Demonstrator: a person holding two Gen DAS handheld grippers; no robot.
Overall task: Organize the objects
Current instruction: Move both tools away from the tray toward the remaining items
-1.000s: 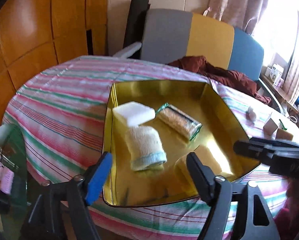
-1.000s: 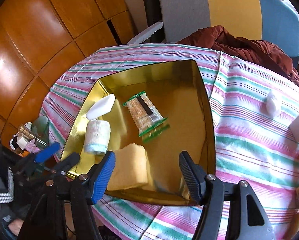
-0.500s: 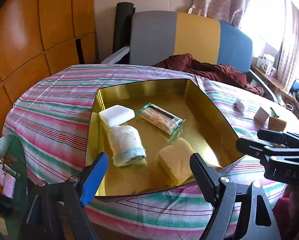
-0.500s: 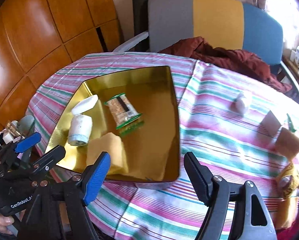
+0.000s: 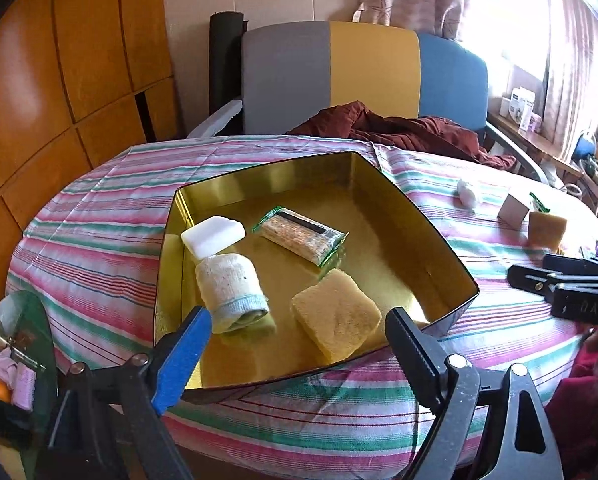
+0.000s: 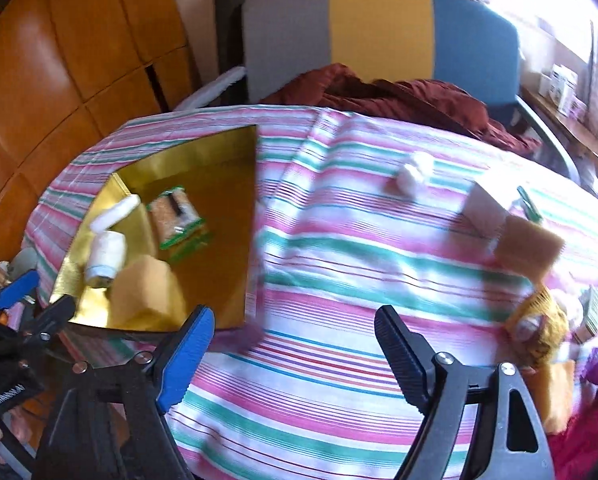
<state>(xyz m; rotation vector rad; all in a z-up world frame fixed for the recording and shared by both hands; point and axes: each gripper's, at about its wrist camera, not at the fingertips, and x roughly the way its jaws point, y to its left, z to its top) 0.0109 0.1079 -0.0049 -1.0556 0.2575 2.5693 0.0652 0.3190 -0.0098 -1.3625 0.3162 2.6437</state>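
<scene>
A gold tin tray point(image 5: 439, 240) on the striped tablecloth holds a white soap bar point(image 5: 213, 234), a rolled towel point(image 5: 229, 290), a snack packet point(image 5: 301, 234) and a yellow sponge point(image 5: 335, 314). My left gripper point(image 5: 295, 330) is open and empty at the tray's near edge. My right gripper point(image 6: 293, 330) is open and empty over the cloth right of the tray point(image 6: 251, 200); it also shows in the left wrist view point(image 5: 571, 276). A white wad point(image 6: 415, 174), a white box point(image 6: 485, 210), a brown sponge point(image 6: 529, 250) and a yellow mesh bag point(image 6: 539, 326) lie on the cloth at right.
A chair point(image 5: 363, 76) with a dark red cloth point(image 5: 399, 128) stands behind the table. A glass side table point(image 5: 15, 340) with small items sits at the left. Wood panels point(image 5: 59, 60) line the left wall. A shelf with boxes point(image 5: 521, 108) is by the window.
Both grippers have pulled back from the tray. The right gripper has swung to the right, so the loose items on the cloth now fill its view. The yellow sponge stays in the tray.
</scene>
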